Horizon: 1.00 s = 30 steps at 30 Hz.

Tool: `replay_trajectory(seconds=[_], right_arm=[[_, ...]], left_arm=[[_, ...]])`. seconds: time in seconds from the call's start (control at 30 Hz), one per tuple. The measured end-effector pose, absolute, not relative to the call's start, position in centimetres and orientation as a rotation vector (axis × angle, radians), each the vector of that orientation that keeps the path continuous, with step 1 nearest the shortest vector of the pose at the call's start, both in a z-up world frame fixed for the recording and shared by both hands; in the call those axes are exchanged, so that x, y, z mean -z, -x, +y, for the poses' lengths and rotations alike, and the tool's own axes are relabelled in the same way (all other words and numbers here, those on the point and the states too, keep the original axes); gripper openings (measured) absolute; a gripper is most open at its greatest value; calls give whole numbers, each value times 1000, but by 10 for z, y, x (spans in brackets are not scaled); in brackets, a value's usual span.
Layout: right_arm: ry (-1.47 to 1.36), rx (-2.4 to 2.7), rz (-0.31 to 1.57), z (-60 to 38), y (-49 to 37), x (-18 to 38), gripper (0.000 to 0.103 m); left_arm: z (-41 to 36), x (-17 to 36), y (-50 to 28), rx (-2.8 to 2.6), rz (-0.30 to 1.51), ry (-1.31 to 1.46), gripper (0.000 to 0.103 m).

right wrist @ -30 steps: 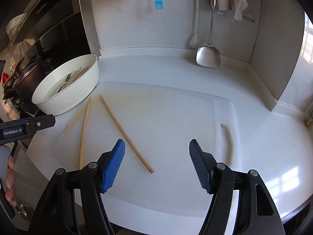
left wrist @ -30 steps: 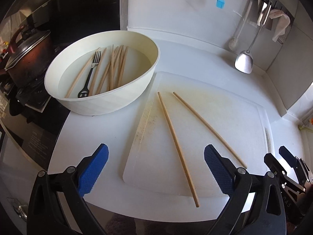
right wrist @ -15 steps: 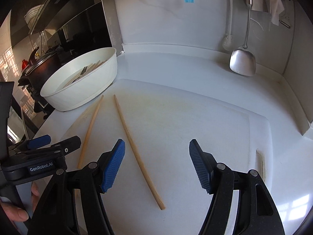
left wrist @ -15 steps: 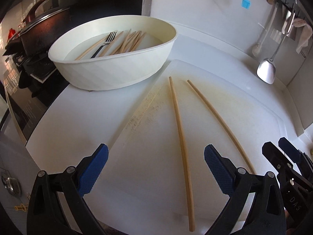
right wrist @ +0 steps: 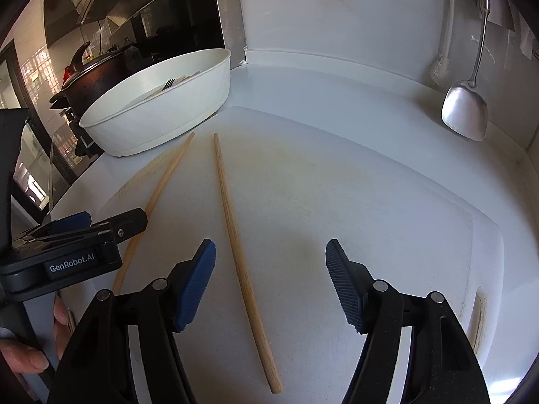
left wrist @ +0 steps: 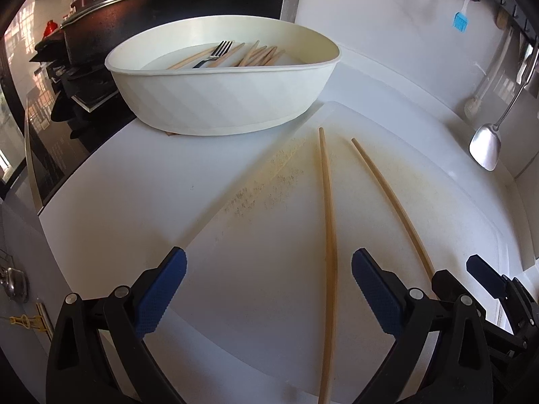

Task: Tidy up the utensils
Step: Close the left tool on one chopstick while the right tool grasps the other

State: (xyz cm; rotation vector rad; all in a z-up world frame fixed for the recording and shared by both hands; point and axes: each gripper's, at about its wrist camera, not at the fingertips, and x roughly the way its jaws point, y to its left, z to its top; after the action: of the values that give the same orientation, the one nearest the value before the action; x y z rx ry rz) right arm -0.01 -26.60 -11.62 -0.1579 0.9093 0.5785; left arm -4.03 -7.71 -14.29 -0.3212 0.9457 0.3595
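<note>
Left wrist view takes in the white desk, the white cutting board on it, and the oval white basin standing just beyond the board's far corner; from here the basin's inside shows plainly, with a bundle of wooden chopsticks and a dark-handled fork lying in it; the right wrist view gives only the fork's tines above the rim. Right wrist view alone shows the board's handle slot and a person's fingers around the left tool's grip. A dark lidded pot sits behind the basin; a steel spatula and a blue brush hang on the wall. Two loose chopsticks lie on the board, apart: the left chopstick runs between the left tongs, which stand wide open and touch nothing; the right chopstick lies between the right tongs, likewise spread and not pressing on it.
</note>
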Motion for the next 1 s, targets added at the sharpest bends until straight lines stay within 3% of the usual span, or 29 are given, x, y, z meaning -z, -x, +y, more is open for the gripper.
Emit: replay_trajectory(seconds=[0.77,1.0], right_arm=[[288,-600,900,-249,-1,123,63],[303,-639,877,-243,4,122,40]], left_arm=[[-89,149,36,-446,930,249,97],[-91,149,34,-437,940,237,95]])
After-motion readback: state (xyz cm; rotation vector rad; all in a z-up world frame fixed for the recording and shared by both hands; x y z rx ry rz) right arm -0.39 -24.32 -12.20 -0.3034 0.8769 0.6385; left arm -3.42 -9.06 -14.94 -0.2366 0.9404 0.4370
